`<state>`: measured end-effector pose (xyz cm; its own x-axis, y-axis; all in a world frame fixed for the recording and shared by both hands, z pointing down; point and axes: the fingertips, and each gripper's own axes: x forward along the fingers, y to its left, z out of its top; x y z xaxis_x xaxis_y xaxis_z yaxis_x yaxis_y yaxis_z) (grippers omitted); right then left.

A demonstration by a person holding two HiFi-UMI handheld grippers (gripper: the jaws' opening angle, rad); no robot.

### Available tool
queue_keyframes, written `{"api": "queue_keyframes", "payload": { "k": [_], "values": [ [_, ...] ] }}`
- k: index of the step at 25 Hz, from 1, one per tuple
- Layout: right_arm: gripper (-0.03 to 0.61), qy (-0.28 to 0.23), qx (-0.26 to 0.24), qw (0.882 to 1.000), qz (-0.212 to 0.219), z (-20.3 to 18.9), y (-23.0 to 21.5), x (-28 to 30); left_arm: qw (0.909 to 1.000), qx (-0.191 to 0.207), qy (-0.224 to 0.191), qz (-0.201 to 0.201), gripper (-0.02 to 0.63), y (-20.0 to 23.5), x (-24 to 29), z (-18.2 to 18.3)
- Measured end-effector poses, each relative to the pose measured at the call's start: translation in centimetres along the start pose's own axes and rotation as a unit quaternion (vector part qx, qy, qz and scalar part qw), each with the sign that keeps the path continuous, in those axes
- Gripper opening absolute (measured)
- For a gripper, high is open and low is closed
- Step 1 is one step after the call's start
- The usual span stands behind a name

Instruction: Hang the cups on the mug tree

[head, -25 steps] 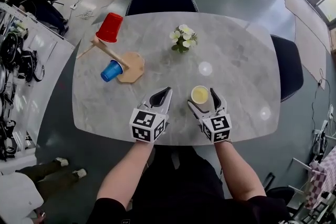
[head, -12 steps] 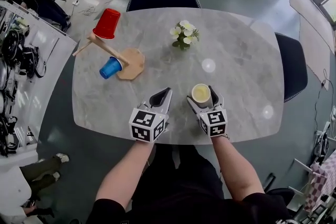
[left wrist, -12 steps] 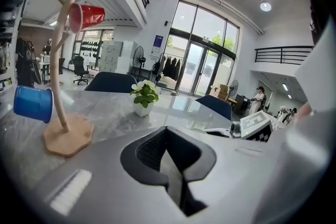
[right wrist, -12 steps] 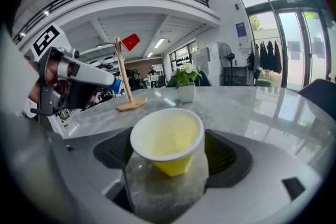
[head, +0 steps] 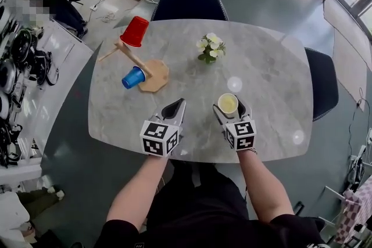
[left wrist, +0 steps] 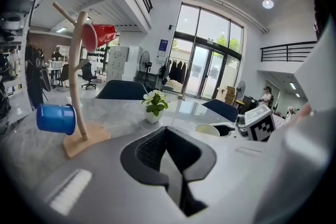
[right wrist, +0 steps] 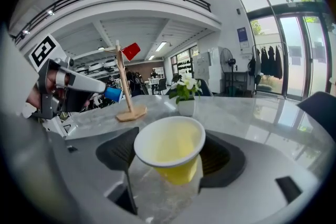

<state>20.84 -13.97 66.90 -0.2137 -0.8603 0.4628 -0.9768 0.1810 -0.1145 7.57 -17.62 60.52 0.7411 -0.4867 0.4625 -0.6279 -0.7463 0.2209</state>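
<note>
Cup [head: 227, 103], yellow, thin-walled, tapered, no handle seen, white rim; it sits pinched between the jaws of the right claw [head: 229, 112], mouth up and tipped a little, near the front edge of the surface [head: 267, 67]. Left claw [head: 176, 107] is pressed together on nothing, just beside the right one. Tree [head: 152, 74] lies ahead and well to the left of the held cup, beyond the left claw, so the left hand is the nearer but the right hand has the load. Tree is pale wood: flat base, slim upright stem with a slight bow, pegs angled upward. Red cup [head: 135, 31] is on a high peg and blue cup [head: 133, 77] on a low one, each with its mouth toward the stem. One top peg [left wrist: 62, 10] looks bare. Likely the yellow cup must be turned mouth-first along that peg's upward slant. Surface is smooth grey marble-look and glossy. Flowers [head: 210, 47] in a small white pot stand between cup and far edge, off the likely path.
</note>
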Motion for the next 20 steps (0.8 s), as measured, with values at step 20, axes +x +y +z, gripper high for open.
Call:
{"api": "queue_keyframes", "payload": {
  "k": [20],
  "values": [
    [0.367,-0.052,-0.056,0.995,0.063,11.5,6.0,-1.3,0.9943,0.038,-0.064,0.076,0.011,4.3,-9.3,6.7]
  ]
}}
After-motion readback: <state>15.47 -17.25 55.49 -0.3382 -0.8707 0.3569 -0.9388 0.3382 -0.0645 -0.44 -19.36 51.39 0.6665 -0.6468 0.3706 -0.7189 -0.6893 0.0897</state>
